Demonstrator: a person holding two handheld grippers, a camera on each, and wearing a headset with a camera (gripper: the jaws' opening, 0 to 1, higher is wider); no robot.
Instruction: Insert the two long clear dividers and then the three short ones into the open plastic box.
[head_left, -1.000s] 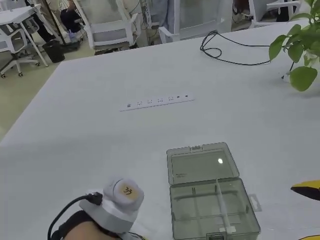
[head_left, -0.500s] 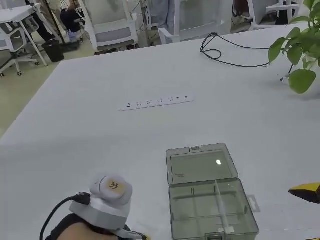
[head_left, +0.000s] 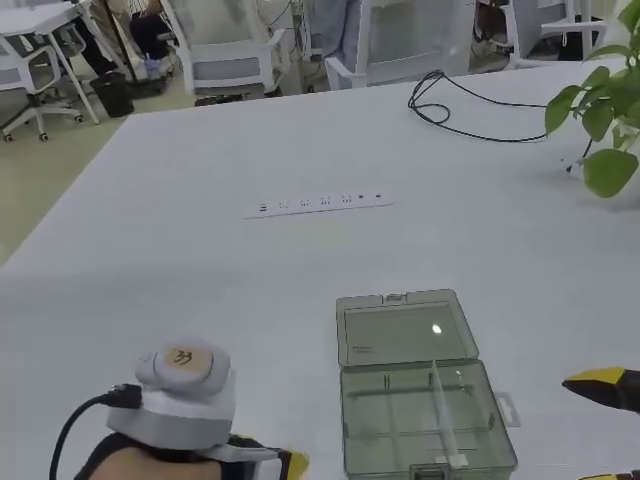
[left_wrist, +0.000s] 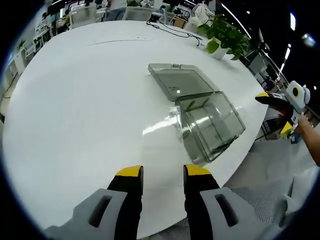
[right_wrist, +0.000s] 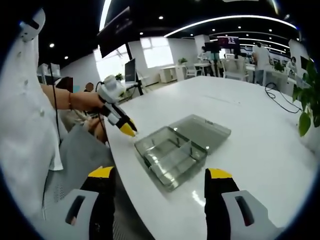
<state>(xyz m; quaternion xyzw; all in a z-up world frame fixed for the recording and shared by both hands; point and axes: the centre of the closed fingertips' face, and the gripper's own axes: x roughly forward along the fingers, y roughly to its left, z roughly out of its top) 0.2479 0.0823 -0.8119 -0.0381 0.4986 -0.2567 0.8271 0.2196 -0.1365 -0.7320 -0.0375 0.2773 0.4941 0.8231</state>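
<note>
The clear plastic box (head_left: 425, 425) lies open on the white table, its lid (head_left: 405, 332) folded flat on the far side. One long clear divider (head_left: 441, 405) stands inside it, running front to back. The box also shows in the left gripper view (left_wrist: 212, 125) and the right gripper view (right_wrist: 167, 155). A faint clear strip (left_wrist: 159, 129) lies on the table beside the box's base. My left gripper (left_wrist: 163, 172) is open and holds nothing, low at the box's left (head_left: 293, 462). My right gripper (right_wrist: 160, 175) is wide open and holds nothing, off the box's right side.
A white power strip (head_left: 320, 204) lies mid-table. A black cable (head_left: 450, 105) coils at the far edge, and a leafy plant (head_left: 600, 120) stands at the right. Chairs (head_left: 220, 50) stand beyond the table. The table's near edge runs just below the box.
My left gripper has drifted left and down in the head view. The right gripper's yellow tip has edged a little lower. The box and its divider have not moved.
</note>
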